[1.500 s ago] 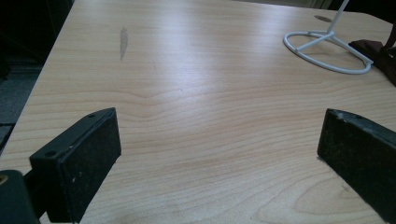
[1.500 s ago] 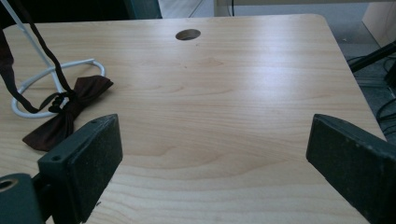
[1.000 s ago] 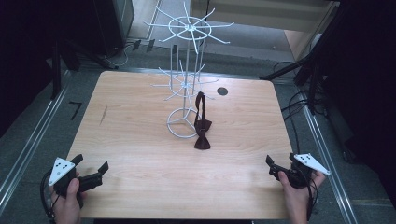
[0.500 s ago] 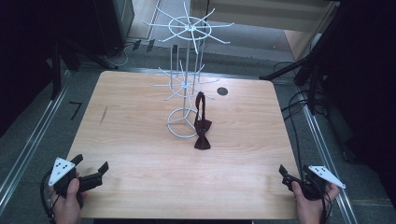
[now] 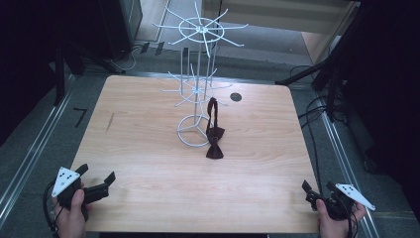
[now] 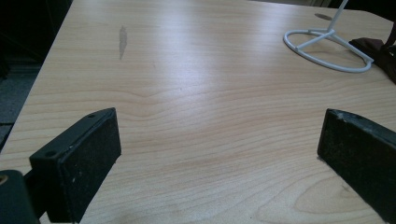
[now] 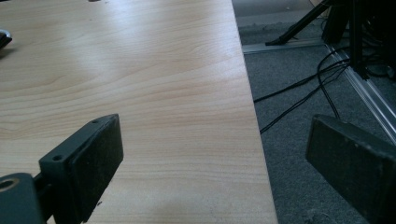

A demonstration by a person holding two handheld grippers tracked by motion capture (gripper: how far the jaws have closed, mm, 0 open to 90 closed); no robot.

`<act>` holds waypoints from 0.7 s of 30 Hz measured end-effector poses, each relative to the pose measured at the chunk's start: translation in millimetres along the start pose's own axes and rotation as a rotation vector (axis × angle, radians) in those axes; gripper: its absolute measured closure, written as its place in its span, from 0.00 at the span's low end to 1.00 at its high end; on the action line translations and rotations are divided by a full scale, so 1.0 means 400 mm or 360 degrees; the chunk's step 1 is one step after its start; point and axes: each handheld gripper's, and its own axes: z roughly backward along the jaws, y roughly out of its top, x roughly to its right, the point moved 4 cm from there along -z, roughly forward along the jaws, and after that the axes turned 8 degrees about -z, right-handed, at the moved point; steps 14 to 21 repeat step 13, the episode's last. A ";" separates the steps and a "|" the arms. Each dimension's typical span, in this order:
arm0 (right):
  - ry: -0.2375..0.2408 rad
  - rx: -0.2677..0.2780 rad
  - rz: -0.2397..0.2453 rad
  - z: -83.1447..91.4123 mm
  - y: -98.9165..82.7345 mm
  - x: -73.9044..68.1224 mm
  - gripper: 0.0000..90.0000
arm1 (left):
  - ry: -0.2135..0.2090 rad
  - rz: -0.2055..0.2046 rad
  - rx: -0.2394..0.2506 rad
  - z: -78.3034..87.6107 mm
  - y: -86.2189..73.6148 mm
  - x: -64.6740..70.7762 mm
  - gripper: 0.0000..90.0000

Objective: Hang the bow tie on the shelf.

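Observed at near left corner of table [image 5: 148,99]: left gripper [image 5: 96,179], held in a hand [image 5: 73,218], jaws spread wide, nothing between them but bare wood. Same in left gripper view [image 6: 219,154]: pads well apart, aimed across the tabletop toward the stand's ring base [image 6: 327,49]

Observed at near right corner: right gripper [image 5: 317,191], held in a hand [image 5: 333,223], jaws likewise wide and empty. Straddled the table's right edge in right gripper view [image 7: 215,158]: one pad over wood, the other over grey floor [image 7: 299,154] with cables [image 7: 299,98]

Noted near table centre: dark bow tie [image 5: 215,142], well apart from both grippers. Long axis ran near to far along the table, slightly slanted. Bow end lay flat on the wood, pointing toward the person, just beside the ring base on its right. Strap end rose away from the person and hung from a lower arm of the white wire stand [image 5: 198,89]. Whether bow touched base ring: could not be told

Noted beyond stand: small dark round mark [image 5: 236,96] on the tabletop
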 end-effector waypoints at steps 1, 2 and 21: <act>-0.0005 0.0004 -0.0002 -0.002 -0.001 0.000 0.05 | -0.0003 -0.0004 -0.0009 0.000 0.000 0.000 0.00; -0.0010 0.0003 -0.0001 -0.002 0.000 -0.001 0.05 | -0.0005 -0.0005 -0.0012 -0.001 0.000 0.000 0.00; -0.0017 -0.0010 -0.0018 -0.004 -0.001 -0.002 0.07 | -0.0005 -0.0014 -0.0026 -0.005 0.000 0.002 0.00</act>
